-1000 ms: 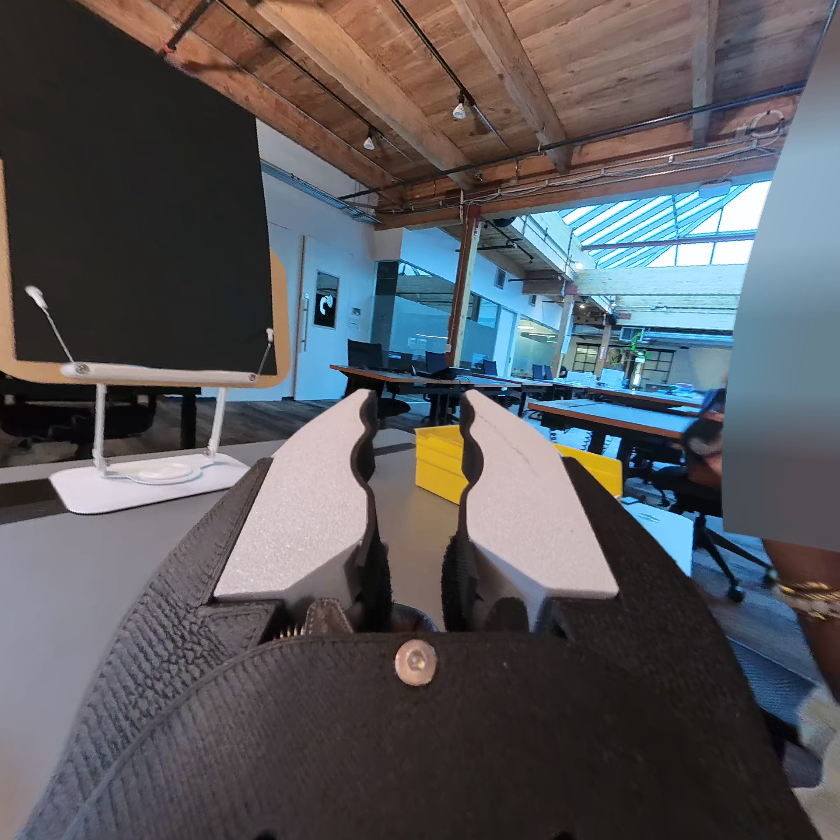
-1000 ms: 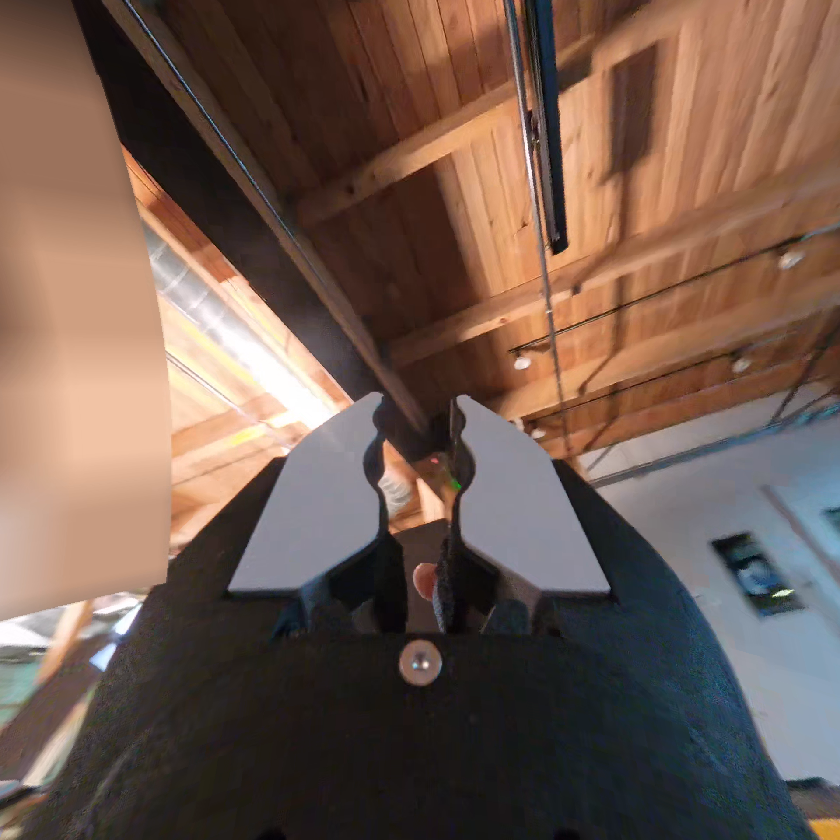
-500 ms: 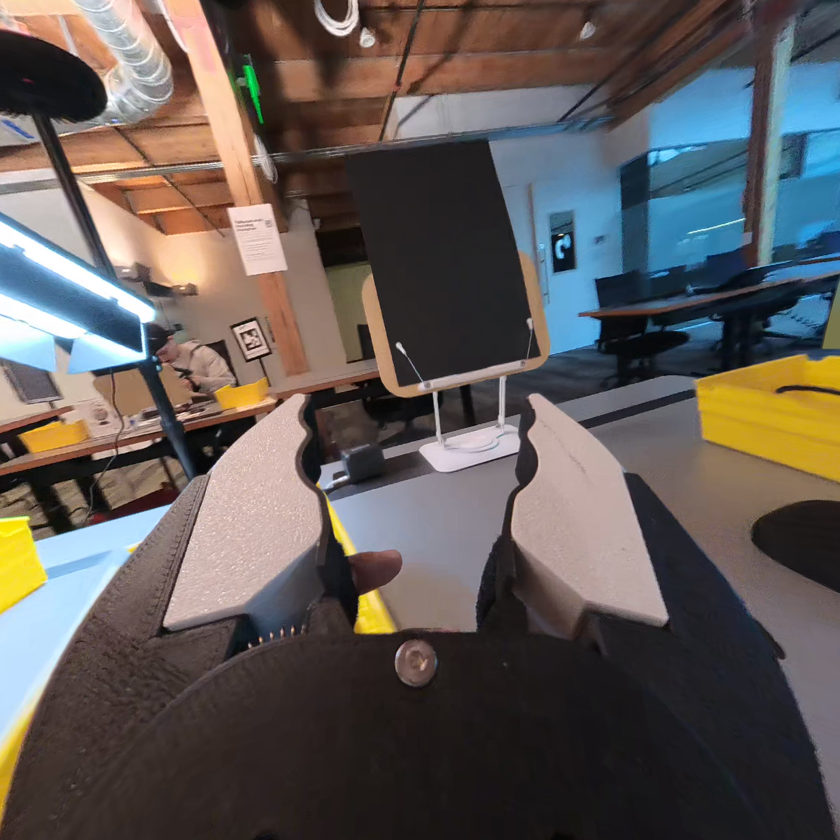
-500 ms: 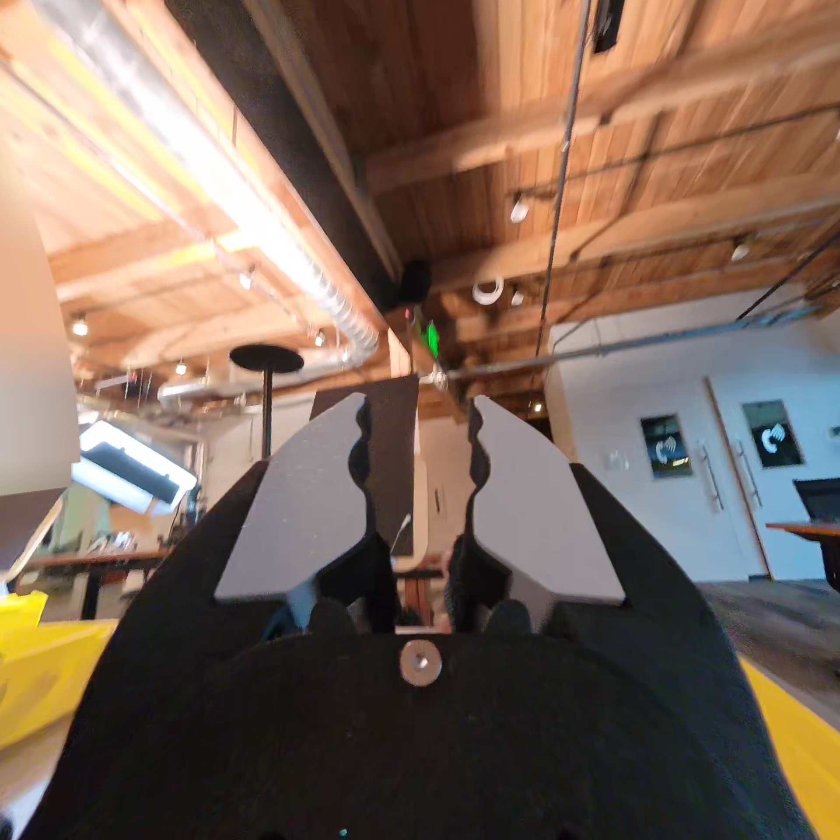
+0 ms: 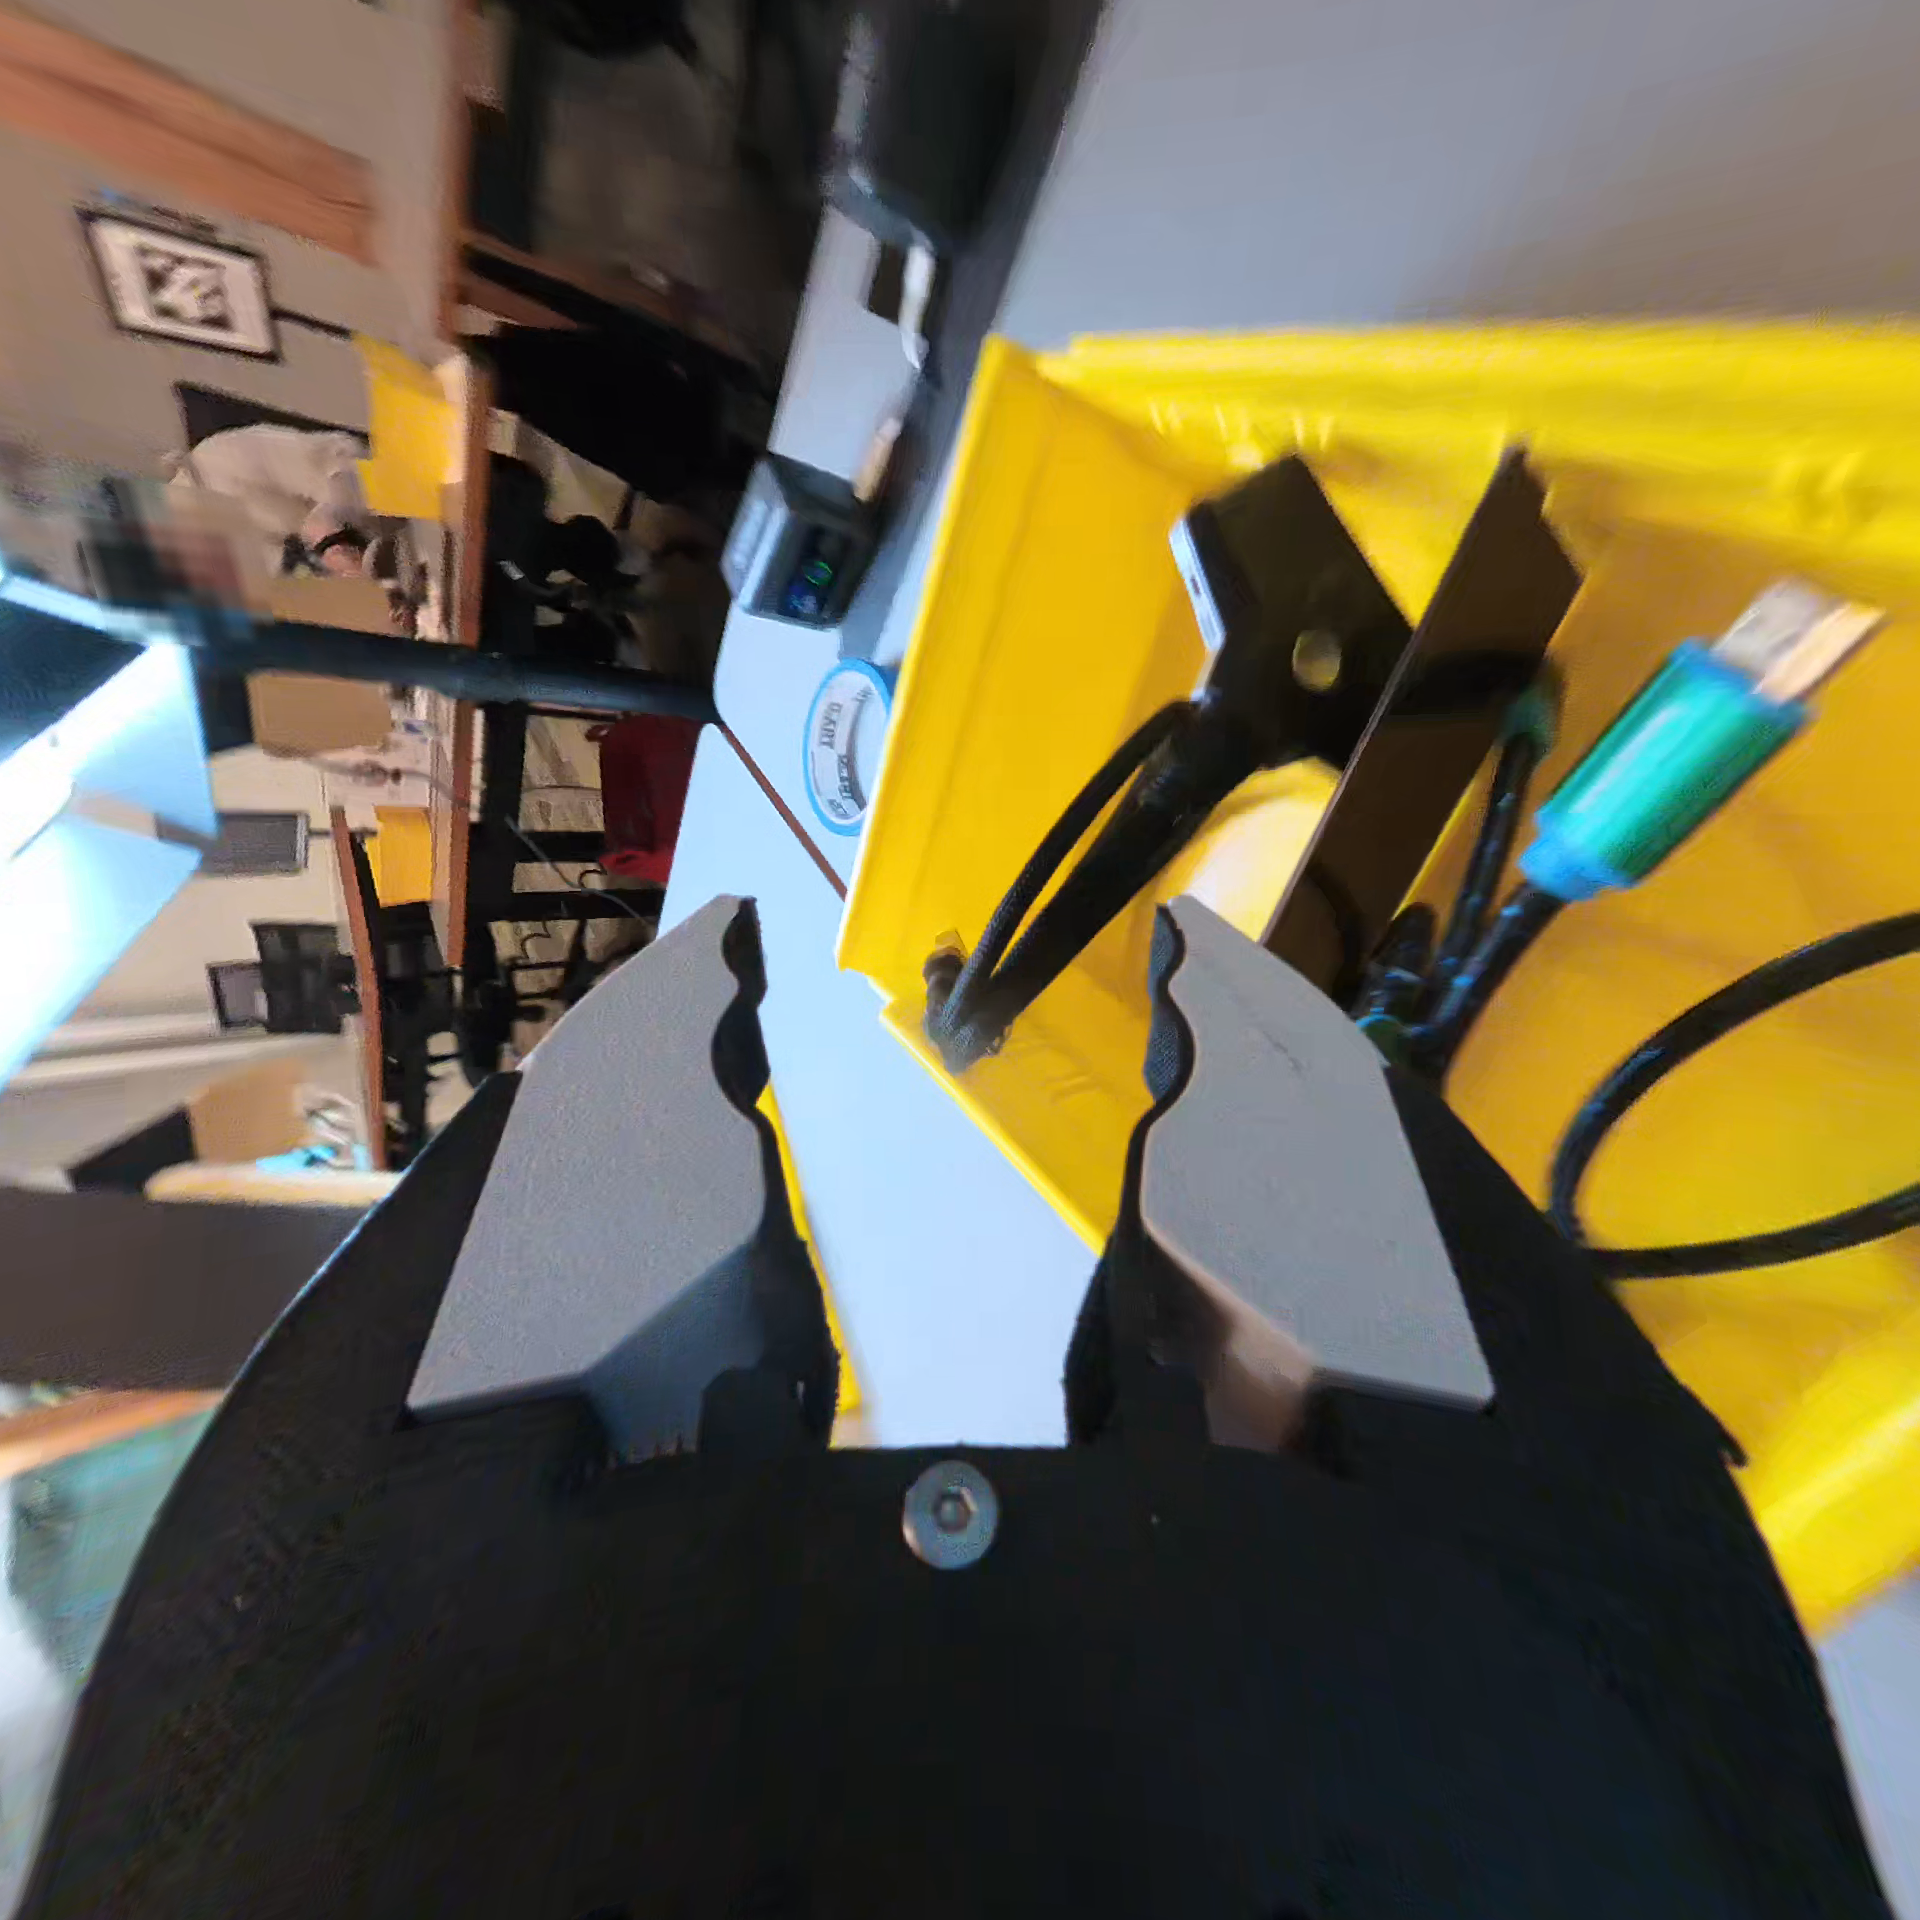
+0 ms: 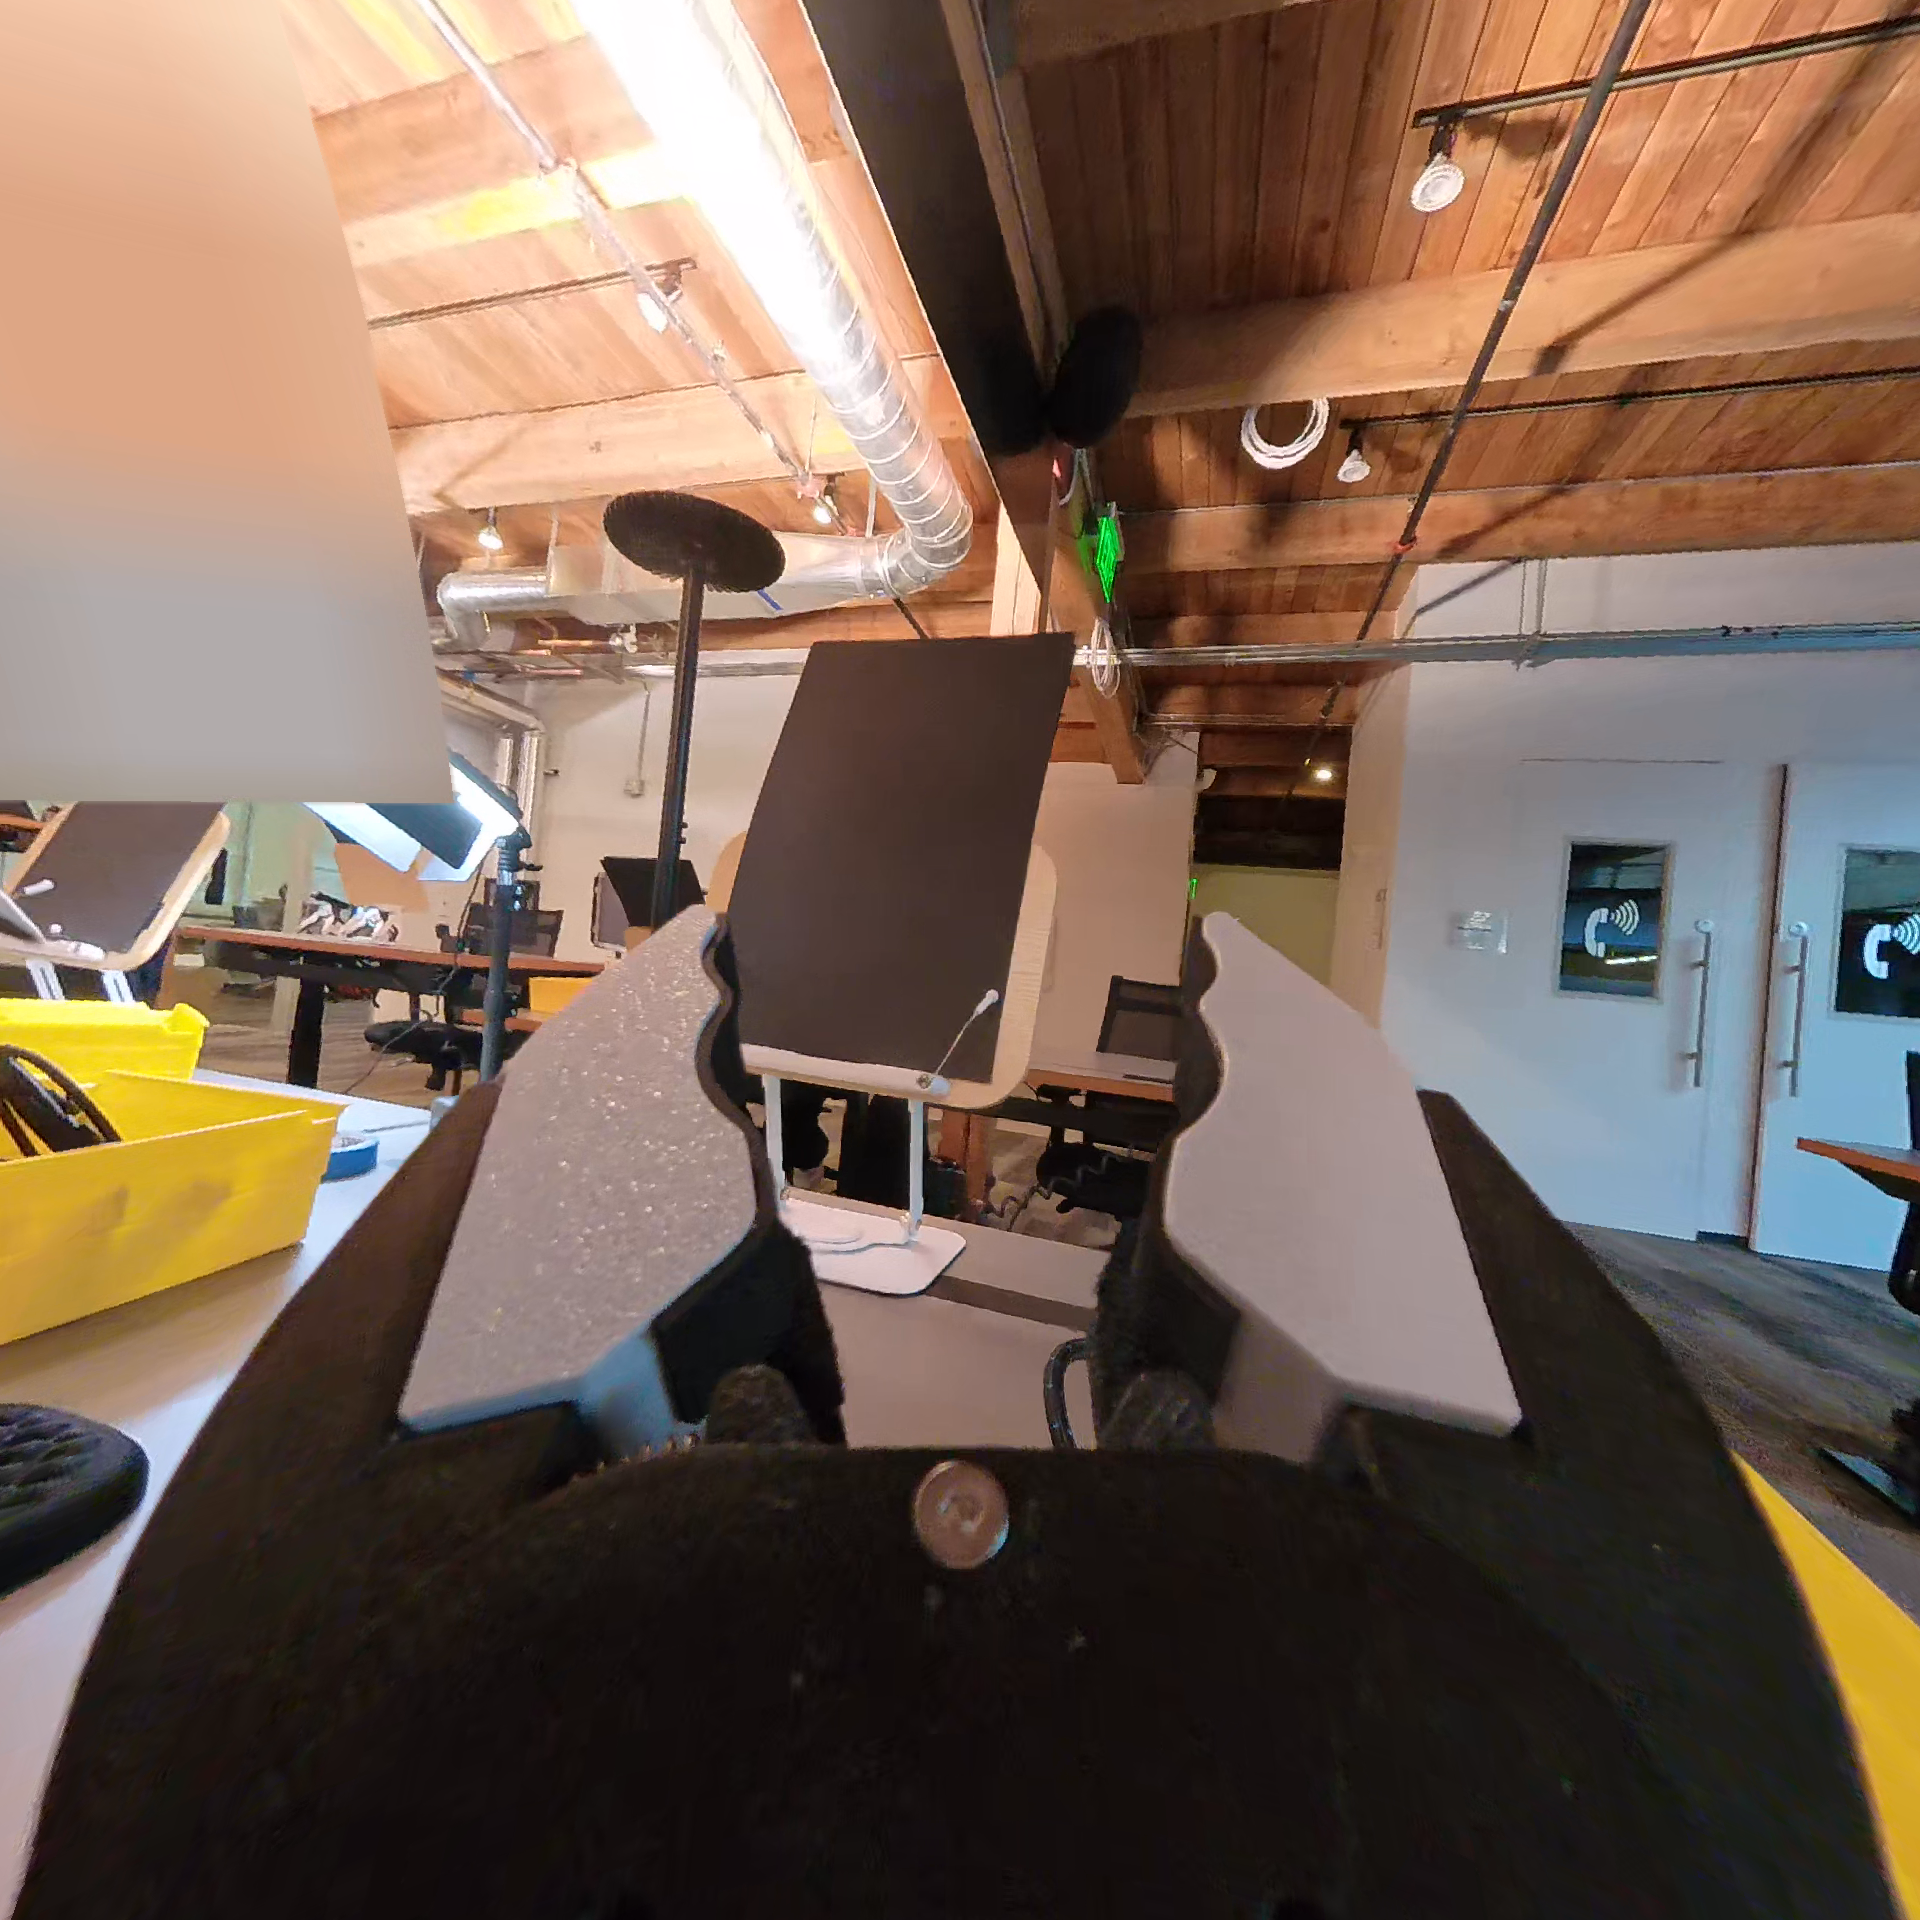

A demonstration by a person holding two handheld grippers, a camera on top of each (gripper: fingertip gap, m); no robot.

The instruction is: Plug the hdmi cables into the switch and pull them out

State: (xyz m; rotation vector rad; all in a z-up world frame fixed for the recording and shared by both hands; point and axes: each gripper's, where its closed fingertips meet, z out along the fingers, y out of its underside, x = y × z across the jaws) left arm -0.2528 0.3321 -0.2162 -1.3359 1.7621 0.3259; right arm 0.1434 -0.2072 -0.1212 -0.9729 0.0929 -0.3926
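In the left wrist view, which is rolled sideways and blurred, a yellow bin holds a small black switch box with a braided black cable loop. Beside it are a dark divider plate, an HDMI cable with a teal plug and another black cable. My left gripper is open and empty, just short of the bin's near corner. My right gripper is open and empty, held above the table and pointing at a tablet on a stand.
A blue tape roll and a small grey device lie beside the bin. The right wrist view shows a black tablet on a white stand, a yellow bin at the left and a black round pad. One gripper's finger ends stand about 70 cm off the other's.
My left gripper swung left, rolled over and dipped toward the yellow bin, and its jaws opened wider. My right gripper tilted down from the ceiling to the table and opened wider.
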